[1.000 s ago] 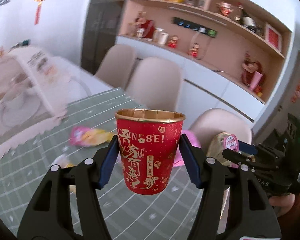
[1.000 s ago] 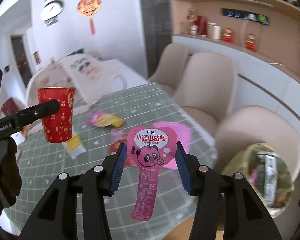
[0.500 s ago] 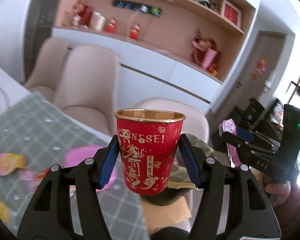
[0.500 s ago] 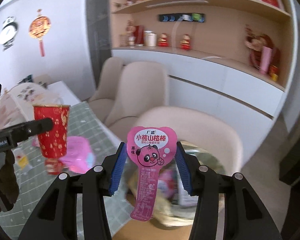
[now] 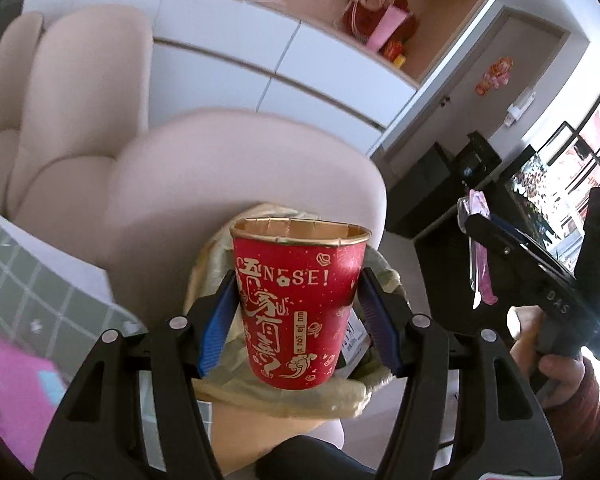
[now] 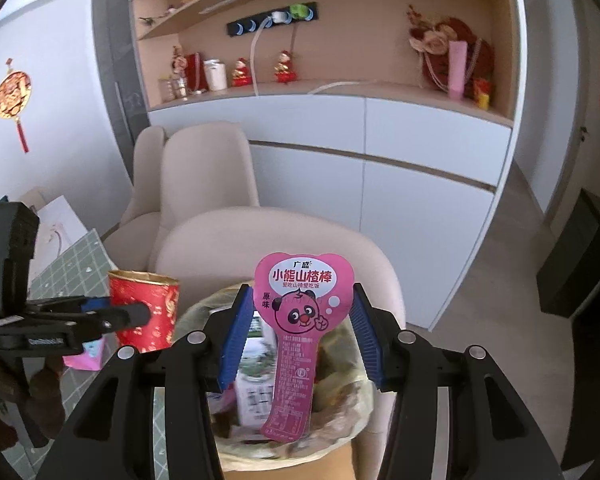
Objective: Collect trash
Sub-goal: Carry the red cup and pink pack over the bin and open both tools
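Upright red paper cup [image 5: 300, 304], hanging pink heart-topped snack wrapper [image 6: 298, 336].
Left gripper [image 5: 298, 320] jaws clamp the gold-rimmed cup; right gripper [image 6: 298, 334] jaws pinch the wrapper, tail down.

Green-checked table [image 5: 40, 280] at left edge w/ pink wrapper [image 5: 16, 376] flat on it, partly cropped.

Beige chairs [image 6: 204, 172] front white cabinets [image 6: 420, 168] under peach shelving [image 6: 340, 24].

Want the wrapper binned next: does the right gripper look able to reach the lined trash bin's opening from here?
Probably yes. The right gripper, shut on the pink heart-topped snack wrapper, hangs above the open bag-lined trash bin, with nothing between.
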### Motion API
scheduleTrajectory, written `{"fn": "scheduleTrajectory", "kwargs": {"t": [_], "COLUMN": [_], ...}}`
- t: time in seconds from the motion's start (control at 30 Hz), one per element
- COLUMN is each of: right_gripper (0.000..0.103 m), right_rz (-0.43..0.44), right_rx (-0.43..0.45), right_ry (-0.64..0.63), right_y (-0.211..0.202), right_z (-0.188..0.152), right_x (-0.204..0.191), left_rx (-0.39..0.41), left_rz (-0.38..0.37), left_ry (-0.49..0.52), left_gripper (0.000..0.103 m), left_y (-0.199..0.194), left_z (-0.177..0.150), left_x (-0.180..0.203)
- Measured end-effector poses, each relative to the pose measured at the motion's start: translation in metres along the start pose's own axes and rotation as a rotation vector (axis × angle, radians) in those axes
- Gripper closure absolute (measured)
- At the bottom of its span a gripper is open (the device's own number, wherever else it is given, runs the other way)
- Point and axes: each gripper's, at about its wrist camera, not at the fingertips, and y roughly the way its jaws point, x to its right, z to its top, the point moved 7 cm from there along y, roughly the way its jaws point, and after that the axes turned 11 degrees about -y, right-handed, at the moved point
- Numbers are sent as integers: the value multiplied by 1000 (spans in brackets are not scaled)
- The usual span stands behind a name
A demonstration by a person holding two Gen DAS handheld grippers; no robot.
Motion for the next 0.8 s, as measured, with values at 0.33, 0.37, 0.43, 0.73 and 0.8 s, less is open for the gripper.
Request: {"fn": "scheduleTrajectory", "kwargs": {"t": [0.33, 0.37, 0.43, 0.73, 0.8], "right_gripper": [57, 57, 57, 57, 57], "right_rz": [6, 8, 9, 38, 48], "right_rx": [-21, -21, -21, -68, -66], "right_ry": [44, 49, 67, 120, 119], "right_y": [36, 38, 42, 60, 58], "right_z": [-4, -4, -6, -27, -28], "right_x": [34, 37, 42, 51, 48], "left_rx": [-171, -187, -209, -268, -258], "left_rz": [61, 74, 97, 105, 81], "left_ry": [33, 38, 36, 40, 26], "left_gripper": [45, 45, 45, 44, 42], "left_y": [93, 101, 112, 126, 119], "left_z": [-14, -16, -17, -23, -22], "left_x": [11, 10, 7, 7, 7]}}
